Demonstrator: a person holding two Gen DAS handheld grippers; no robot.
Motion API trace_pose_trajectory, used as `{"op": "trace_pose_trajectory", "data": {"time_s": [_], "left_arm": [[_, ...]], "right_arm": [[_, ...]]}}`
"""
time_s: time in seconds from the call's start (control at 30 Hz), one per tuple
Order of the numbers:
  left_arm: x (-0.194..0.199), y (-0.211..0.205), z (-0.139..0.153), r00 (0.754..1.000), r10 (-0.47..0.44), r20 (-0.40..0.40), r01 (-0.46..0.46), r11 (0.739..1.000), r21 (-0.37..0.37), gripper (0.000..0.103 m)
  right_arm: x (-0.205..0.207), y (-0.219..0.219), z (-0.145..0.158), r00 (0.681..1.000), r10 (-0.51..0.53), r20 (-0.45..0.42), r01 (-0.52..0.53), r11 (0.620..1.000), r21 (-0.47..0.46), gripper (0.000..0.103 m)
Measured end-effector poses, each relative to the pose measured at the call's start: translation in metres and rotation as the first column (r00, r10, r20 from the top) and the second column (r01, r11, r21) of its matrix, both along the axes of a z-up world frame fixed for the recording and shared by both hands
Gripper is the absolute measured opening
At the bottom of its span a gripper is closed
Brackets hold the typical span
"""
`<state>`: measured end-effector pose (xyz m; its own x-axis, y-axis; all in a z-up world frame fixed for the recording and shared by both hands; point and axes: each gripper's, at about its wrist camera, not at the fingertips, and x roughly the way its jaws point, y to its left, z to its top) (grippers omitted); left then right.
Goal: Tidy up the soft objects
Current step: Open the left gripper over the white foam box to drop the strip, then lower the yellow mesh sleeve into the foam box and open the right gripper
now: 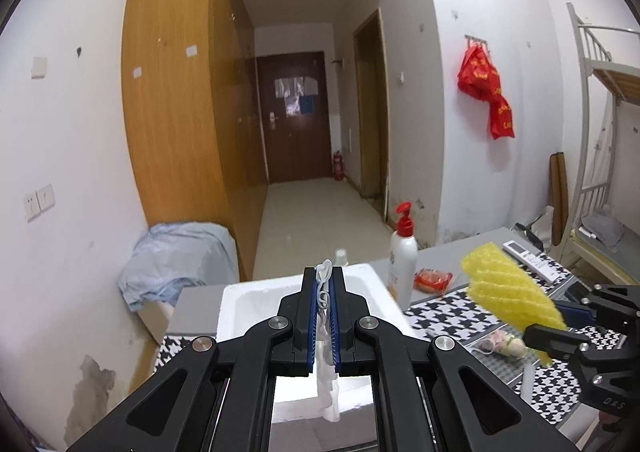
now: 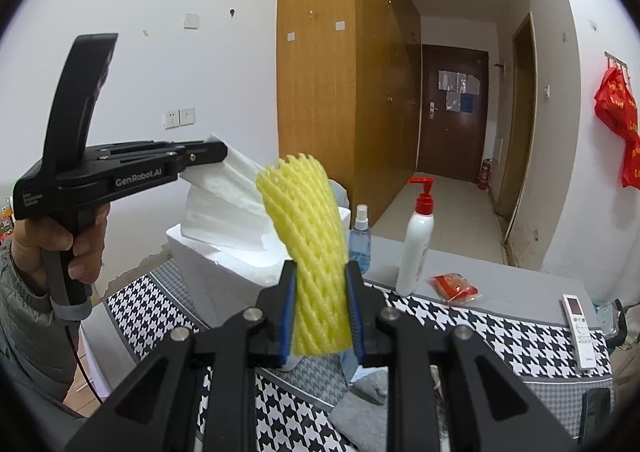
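Observation:
My left gripper (image 1: 324, 284) is shut on a thin white foam sheet (image 1: 328, 384), which hangs down over a white foam box (image 1: 240, 304). From the right wrist the same sheet (image 2: 224, 208) fans out from the left gripper (image 2: 216, 154), held by a hand above the box (image 2: 216, 264). My right gripper (image 2: 320, 284) is shut on a yellow foam net sleeve (image 2: 308, 236) that stands up between its pads. In the left wrist view the sleeve (image 1: 508, 292) sticks out up and to the left from the right gripper (image 1: 568, 320), beside the box.
A black-and-white houndstooth cloth (image 2: 500, 332) covers the table. On it stand a white pump bottle (image 2: 416, 248), a blue spray bottle (image 2: 360, 240), a red snack packet (image 2: 454, 286) and a white remote (image 2: 578, 328). A grey cloth (image 2: 360, 412) lies below my right gripper. A light blue cloth (image 1: 176, 260) covers something beside the wardrobe.

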<state>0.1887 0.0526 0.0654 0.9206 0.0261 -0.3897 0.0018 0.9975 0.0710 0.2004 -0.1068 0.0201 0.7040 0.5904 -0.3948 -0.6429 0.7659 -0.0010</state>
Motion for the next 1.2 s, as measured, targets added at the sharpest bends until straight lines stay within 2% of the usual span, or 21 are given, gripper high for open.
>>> {"op": "trace_pose_trajectory", "data": {"time_s": [0.27, 0.33, 0.37, 0.4, 0.47, 0.6, 0.8, 1.2], "left_arm": [[0.012, 0.009, -0.011, 0.999, -0.004, -0.051, 0.004, 1.000, -0.017, 0.006], [0.013, 0.012, -0.013, 0.998, 0.002, -0.057, -0.003, 1.000, -0.017, 0.012], [0.014, 0.014, -0.014, 0.998, 0.011, -0.064, -0.012, 1.000, -0.015, 0.026], [0.015, 0.015, -0.015, 0.998, 0.014, -0.067, -0.015, 1.000, -0.016, 0.052], [0.012, 0.018, -0.016, 0.999, 0.021, -0.050, -0.022, 0.999, -0.032, 0.079], [0.007, 0.024, -0.014, 0.999, 0.042, -0.027, -0.044, 0.998, -0.039, 0.092], [0.000, 0.029, -0.012, 0.998, 0.058, -0.012, -0.058, 0.998, -0.031, 0.101], [-0.012, 0.053, -0.017, 0.995, 0.095, -0.001, -0.095, 0.995, -0.031, 0.102]], "right_arm": [[0.003, 0.005, 0.000, 1.000, -0.005, -0.005, 0.005, 1.000, -0.008, 0.027], [0.005, 0.006, 0.000, 1.000, -0.009, -0.007, 0.008, 1.000, -0.009, 0.027], [0.005, 0.007, 0.000, 1.000, -0.010, -0.009, 0.010, 1.000, -0.010, 0.027], [0.006, 0.008, 0.000, 1.000, -0.011, -0.010, 0.011, 1.000, -0.010, 0.027], [0.007, 0.010, -0.001, 1.000, -0.014, -0.012, 0.014, 1.000, -0.014, 0.027], [0.009, 0.016, 0.000, 1.000, -0.016, -0.015, 0.016, 1.000, -0.020, 0.027], [0.010, 0.026, 0.002, 1.000, -0.005, -0.013, 0.004, 1.000, -0.027, 0.027], [0.023, 0.047, 0.003, 1.000, 0.010, -0.026, -0.012, 0.998, -0.060, 0.027]]}}
